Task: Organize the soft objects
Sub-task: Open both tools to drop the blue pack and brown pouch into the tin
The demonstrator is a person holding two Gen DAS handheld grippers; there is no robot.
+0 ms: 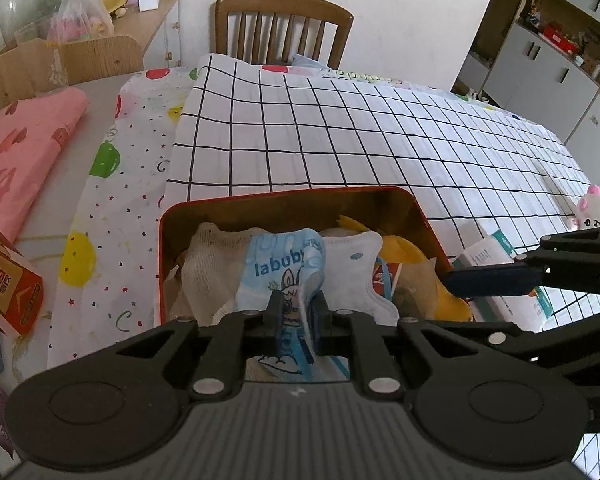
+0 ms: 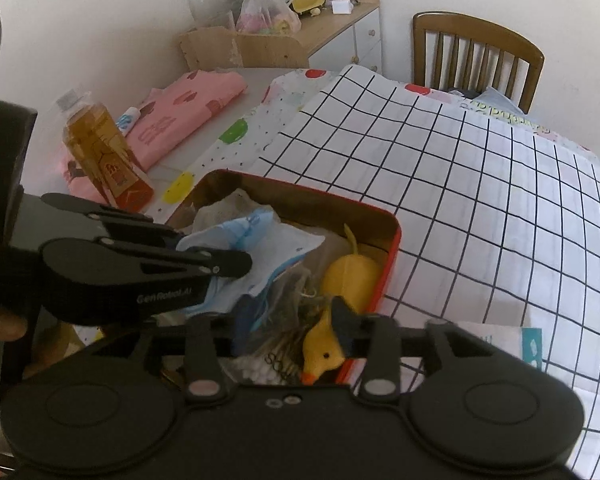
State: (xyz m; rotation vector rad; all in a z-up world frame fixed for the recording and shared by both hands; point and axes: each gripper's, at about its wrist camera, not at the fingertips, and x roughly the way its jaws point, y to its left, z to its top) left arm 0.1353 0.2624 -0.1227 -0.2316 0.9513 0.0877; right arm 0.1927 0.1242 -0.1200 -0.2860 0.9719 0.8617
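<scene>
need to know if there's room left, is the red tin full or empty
Nearly full. The red tin holds a mesh cloth, a blue printed cloth, a white bib and a yellow plush duck, piled to its rim.

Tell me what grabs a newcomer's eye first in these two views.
The red tin box on the black-and-white grid cloth, crammed with soft things, draws the eye first. Over it, the left hand-held gripper is shut on a pale blue printed cloth, while the right hand-held gripper stands open above a yellow duck toy at the box's near corner. A pink folded cloth lies to the left.
</scene>
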